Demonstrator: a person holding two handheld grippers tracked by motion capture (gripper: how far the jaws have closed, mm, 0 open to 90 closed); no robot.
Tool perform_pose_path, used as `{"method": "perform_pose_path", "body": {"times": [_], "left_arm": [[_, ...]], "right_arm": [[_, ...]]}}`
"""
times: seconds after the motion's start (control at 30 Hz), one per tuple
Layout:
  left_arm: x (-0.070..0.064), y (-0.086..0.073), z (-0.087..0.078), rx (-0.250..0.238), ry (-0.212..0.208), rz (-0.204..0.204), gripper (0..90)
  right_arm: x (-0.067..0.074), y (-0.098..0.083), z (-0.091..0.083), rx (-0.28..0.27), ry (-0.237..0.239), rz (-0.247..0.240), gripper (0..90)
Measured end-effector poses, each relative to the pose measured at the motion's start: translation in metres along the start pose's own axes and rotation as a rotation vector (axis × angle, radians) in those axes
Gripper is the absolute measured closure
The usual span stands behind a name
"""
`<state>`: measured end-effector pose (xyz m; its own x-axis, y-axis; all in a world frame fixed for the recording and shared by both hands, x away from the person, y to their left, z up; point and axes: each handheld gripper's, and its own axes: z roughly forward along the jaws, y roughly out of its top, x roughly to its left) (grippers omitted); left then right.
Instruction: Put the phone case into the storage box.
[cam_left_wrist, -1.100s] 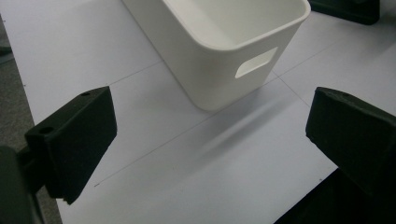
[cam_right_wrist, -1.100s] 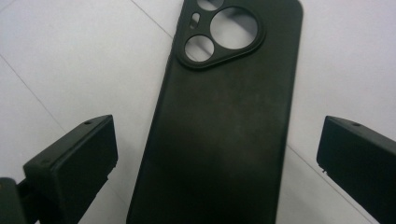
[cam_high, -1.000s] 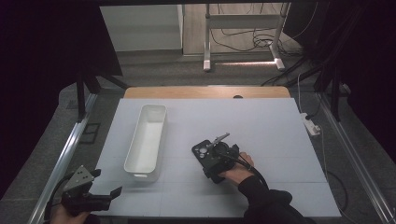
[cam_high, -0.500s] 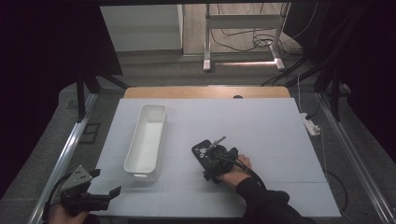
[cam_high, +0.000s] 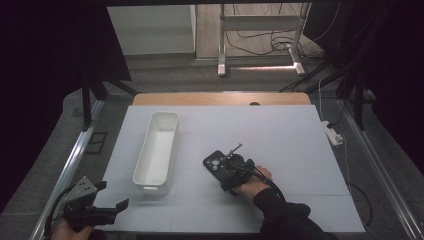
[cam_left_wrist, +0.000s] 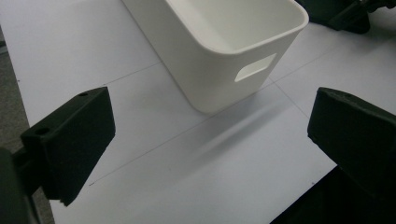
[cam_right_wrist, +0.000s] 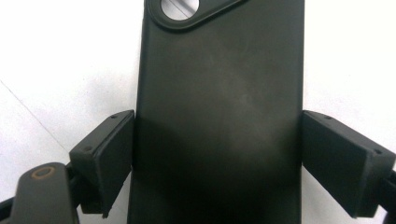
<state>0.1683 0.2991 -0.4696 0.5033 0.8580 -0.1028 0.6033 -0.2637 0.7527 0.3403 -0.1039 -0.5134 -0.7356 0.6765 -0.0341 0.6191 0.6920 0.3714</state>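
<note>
Two jaws of the right gripper (cam_right_wrist: 217, 163) have just been closing and press the black phone case's (cam_right_wrist: 219, 116) sides, right of the white bin (cam_high: 157, 150); the left gripper (cam_left_wrist: 210, 149) stands spread.

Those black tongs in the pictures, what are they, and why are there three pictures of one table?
A person sits at a table holding a grabbing tool in each hand. One camera looks down from above; the other two ride on the tools, looking along their black jaws. On the table lie a white plastic bin and a black phone case. The right tongs have just been closing around the case: each pad sits against one side of it. The left tongs are open near the table's corner, facing the bin and holding nothing.
</note>
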Motion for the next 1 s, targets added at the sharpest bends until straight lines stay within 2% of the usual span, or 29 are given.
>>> {"method": "perform_pose_path", "body": {"times": [0.17,0.3,0.53,0.83,1.0], "left_arm": [[-0.001,0.0,0.0,0.003,-0.004,0.009,1.6],[-0.001,0.0,0.0,0.002,-0.006,0.013,1.6],[-0.003,0.0,0.001,0.002,-0.017,0.044,0.6],[-0.005,0.001,0.002,0.014,-0.009,0.052,0.8],[-0.008,0.002,0.004,0.04,0.001,0.088,0.8]], "right_arm": [[-0.001,-0.002,-0.002,-0.013,0.005,-0.029,14.3],[-0.001,-0.003,-0.005,-0.032,0.012,-0.033,14.4],[0.0,-0.005,-0.016,-0.091,0.024,-0.058,14.5],[-0.001,-0.011,-0.029,-0.127,0.04,-0.071,14.5],[-0.003,-0.016,-0.039,-0.156,0.056,-0.084,14.5]]}}
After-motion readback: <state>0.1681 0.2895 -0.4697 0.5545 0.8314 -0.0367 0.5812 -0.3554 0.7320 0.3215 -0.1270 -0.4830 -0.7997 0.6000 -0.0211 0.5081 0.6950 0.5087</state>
